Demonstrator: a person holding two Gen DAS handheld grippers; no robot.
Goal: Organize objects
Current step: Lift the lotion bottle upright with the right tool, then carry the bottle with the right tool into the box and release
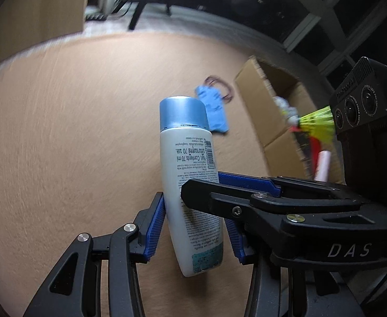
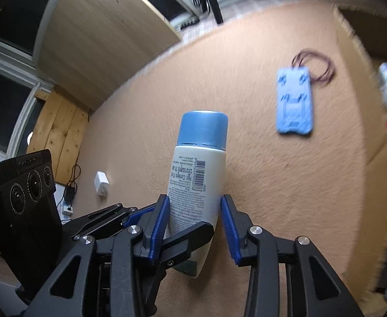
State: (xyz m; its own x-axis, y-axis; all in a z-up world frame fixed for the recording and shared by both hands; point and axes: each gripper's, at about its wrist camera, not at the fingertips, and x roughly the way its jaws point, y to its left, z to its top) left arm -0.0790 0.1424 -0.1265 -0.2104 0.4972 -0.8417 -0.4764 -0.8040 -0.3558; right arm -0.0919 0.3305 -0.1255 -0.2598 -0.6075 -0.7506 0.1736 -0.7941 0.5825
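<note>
A white bottle with a blue cap [image 1: 188,163] [image 2: 197,174] hangs tilted above the tan surface, cap away from me. My right gripper [image 2: 194,198] [image 1: 202,185] is shut on its lower body, one finger in front and a blue pad behind. My left gripper [image 1: 194,208] [image 2: 177,222] brackets the same bottle from the other side; its left pad [image 1: 155,227] brushes the bottle and its right pad [image 1: 234,240] stands a little off it, so it is open. The two grippers cross each other at the bottle.
A blue pouch on a dark cord [image 1: 212,111] [image 2: 295,103] lies on the tan surface [image 1: 74,132]. To the right stands an open cardboard box [image 1: 262,100] holding a yellow shuttlecock [image 1: 317,124] and a pale tube [image 1: 322,166]. A white charger [image 2: 102,183] sits at left.
</note>
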